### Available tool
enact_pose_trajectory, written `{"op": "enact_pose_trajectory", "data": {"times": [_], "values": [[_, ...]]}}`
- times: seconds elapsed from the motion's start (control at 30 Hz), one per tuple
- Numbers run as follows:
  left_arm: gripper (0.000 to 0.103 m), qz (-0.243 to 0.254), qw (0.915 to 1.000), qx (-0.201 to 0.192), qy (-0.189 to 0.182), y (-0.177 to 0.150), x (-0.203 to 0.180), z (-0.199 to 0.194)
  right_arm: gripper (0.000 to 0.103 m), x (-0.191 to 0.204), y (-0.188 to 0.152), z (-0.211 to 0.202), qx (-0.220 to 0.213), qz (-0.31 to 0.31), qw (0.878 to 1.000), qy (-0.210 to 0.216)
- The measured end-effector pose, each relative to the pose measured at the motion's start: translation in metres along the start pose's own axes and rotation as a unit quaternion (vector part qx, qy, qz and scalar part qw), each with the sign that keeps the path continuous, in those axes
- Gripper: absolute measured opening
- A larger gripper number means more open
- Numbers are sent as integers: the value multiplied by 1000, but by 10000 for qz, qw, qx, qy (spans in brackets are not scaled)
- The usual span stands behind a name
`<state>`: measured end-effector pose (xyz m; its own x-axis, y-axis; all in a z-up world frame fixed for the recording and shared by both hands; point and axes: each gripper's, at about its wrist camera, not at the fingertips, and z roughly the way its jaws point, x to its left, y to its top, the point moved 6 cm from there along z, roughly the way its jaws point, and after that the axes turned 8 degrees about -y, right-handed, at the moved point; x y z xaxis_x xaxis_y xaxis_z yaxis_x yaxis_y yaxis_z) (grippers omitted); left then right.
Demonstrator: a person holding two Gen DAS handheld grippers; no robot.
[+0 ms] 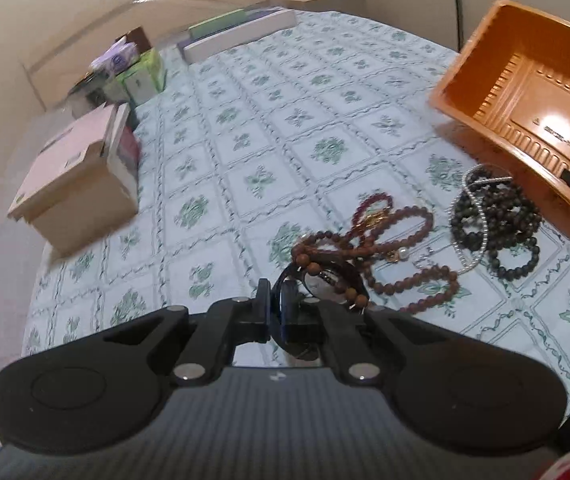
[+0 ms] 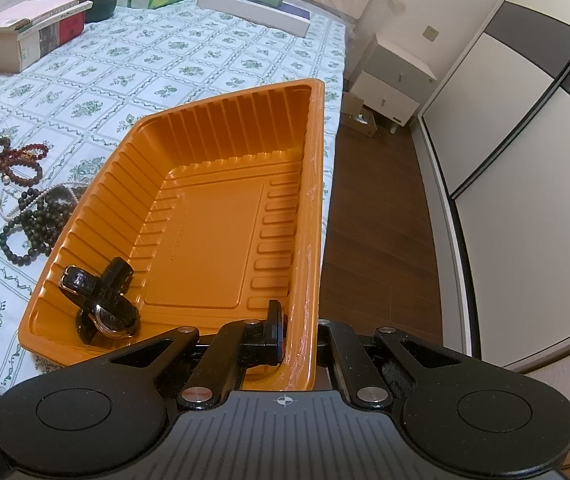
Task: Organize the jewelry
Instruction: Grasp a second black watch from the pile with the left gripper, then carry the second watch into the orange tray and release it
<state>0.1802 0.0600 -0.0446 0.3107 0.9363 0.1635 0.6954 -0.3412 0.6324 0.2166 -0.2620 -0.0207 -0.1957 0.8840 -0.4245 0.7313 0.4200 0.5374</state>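
A: Watches first. Your left gripper (image 1: 281, 300) is clamped on a black strap of a watch (image 1: 325, 280), with brown bead strands (image 1: 397, 240) draped over the watch just ahead of the fingertips.

B: And your right gripper (image 2: 289, 332) pinches the near rim of the orange tray (image 2: 213, 216), one finger inside the wall, one outside.

A: Only your right camera shows a second black watch (image 2: 101, 300) lying in the tray's near left corner.

B: Your left camera shows only a dark strap end there. The black bead bracelets (image 1: 497, 220) and a pearl strand (image 1: 473, 216) lie between the brown strands and the tray (image 1: 525, 100), on the floral cloth (image 1: 245, 140).
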Motion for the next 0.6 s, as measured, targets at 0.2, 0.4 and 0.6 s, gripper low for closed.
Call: {"op": "enact_pose_trajectory", "data": {"times": [0.2,0.4,0.6], "values": [[4,26,9995,-30,323,-4,11,-4,4,0,0,0,-2,5,10000,2],[4,251,9957,-295,838,8,17,-16,4,0,0,0,-3,6,10000,3],[4,370,9924,-414,1097,16,23,-19,3,0,0,0,-8,13,10000,6]]}}
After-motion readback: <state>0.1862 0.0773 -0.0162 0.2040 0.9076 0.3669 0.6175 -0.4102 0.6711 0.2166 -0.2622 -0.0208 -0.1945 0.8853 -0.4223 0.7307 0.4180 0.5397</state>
